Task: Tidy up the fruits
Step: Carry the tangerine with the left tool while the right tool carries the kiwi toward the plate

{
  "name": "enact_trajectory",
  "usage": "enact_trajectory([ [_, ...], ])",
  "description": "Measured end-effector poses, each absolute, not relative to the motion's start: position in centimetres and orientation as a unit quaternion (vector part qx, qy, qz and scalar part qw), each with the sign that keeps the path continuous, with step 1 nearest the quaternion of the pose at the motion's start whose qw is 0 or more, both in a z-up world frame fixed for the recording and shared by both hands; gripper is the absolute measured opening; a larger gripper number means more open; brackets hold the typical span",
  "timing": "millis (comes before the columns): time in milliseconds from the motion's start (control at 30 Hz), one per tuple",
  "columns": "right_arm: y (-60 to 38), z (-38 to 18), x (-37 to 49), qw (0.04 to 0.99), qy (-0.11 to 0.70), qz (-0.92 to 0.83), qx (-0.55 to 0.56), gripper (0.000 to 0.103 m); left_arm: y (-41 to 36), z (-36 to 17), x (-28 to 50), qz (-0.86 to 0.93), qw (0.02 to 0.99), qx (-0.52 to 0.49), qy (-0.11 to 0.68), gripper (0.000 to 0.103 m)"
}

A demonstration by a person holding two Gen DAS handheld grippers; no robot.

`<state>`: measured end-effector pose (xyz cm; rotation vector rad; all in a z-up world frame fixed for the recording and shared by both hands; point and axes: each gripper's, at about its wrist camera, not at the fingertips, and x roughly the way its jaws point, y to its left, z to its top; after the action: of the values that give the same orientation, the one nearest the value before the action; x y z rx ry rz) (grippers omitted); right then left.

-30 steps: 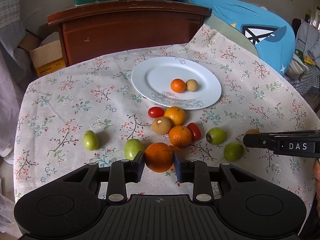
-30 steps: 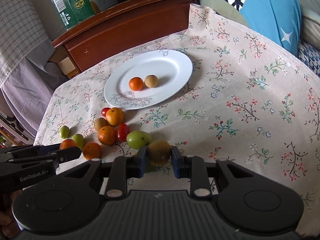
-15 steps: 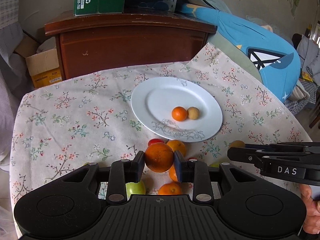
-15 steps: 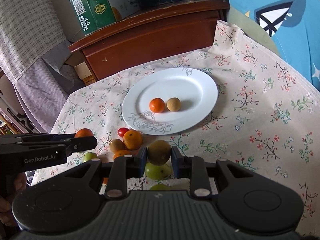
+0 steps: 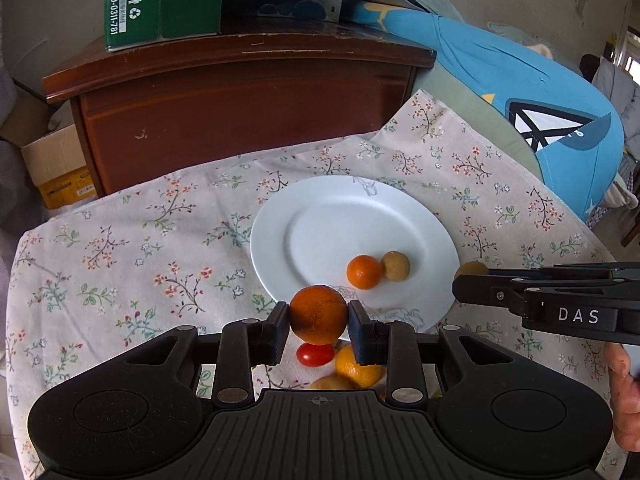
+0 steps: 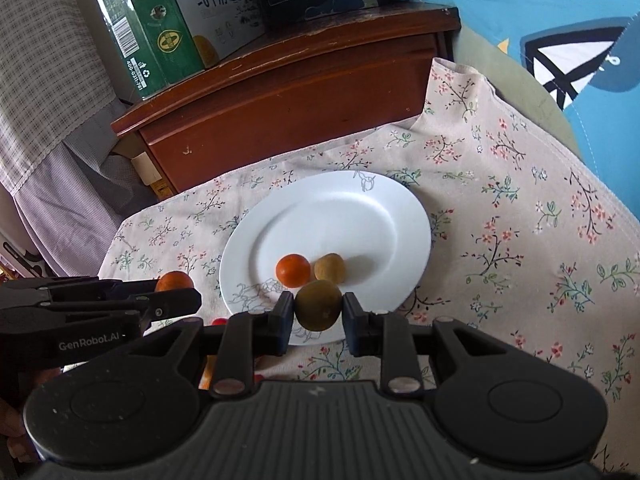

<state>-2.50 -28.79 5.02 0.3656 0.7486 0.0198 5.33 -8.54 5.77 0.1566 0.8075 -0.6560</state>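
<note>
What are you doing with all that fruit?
A person is sorting fruit with a pair of tongs in each hand. The left tongs are shut on an orange, and the right tongs are shut on a greenish-brown fruit. Both fruits hang by the near edge of the white plate, which holds a small orange and a tan fruit. More fruit, like a red tomato, waits on the flowered cloth.

A glossy white ceramic plate (image 5: pixel 320 208) sits mid-frame on a matt, woven floral cloth (image 5: pixel 120 248). Behind it, a dark polished wooden cabinet (image 5: pixel 240 112) has a scuffed top. Upper left, a shiny printed cardboard carton (image 5: pixel 160 0). Foreground, matt black plastic gripper (image 5: pixel 319 322) with ribbed body.
</note>
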Motion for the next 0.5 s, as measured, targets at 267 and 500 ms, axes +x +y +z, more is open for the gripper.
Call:
enact_trajectory([
  [267, -29.9, 4.4, 0.1, 0.912, 0.367, -0.004, 0.183, 0.026, -10.1, 4.7, 8.3, -0.312, 0.861, 0.071, 0.396, 0.029],
  [500, -30.8, 3.6, 1.7, 0.908, 0.373, -0.021, 0.189, 0.026, -11.2, 4.0, 9.8, -0.314, 0.858, 0.067, 0.401, 0.029],
])
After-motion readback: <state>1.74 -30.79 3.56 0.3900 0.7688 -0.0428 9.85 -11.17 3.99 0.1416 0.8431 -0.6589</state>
